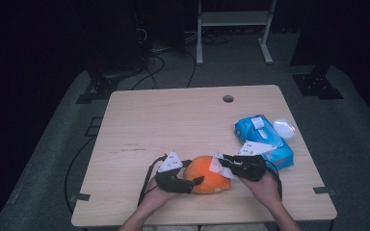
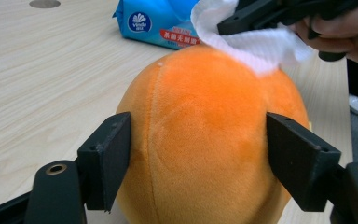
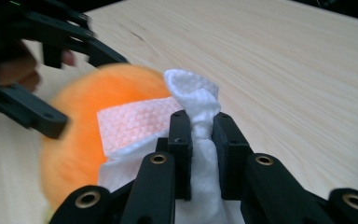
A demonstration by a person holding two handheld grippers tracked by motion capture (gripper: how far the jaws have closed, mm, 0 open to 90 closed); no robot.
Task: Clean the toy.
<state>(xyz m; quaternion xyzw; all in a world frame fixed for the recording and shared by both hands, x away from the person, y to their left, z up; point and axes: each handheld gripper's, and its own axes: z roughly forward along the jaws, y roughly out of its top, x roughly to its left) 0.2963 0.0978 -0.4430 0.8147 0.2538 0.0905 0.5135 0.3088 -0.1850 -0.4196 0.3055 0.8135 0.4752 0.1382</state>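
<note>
**Wiping down a plush orange toy near the front edge of the tabletop**

Orange plush toy lying close to the front edge of the tabletop, a little right of its middle. Braced by the left gripper, jaws spread wide around the toy's flanks, pads touching the fur on both sides. Right gripper with jaws pressed in on a bunched white wet wipe, a flap of it laid flat on the toy's upper surface. Blue pack of wipes just beyond, toward the right edge, with a small round white lid beside it.

Probably light and soft, yielding under any squeeze, so likely to roll or dent rather than resist. Best held across the widest part, low on the sides, with gentle pressure only. Wipe thin, limp and damp-looking; apt to drag on the fur and slip free unless pinched by a thick fold.
</note>
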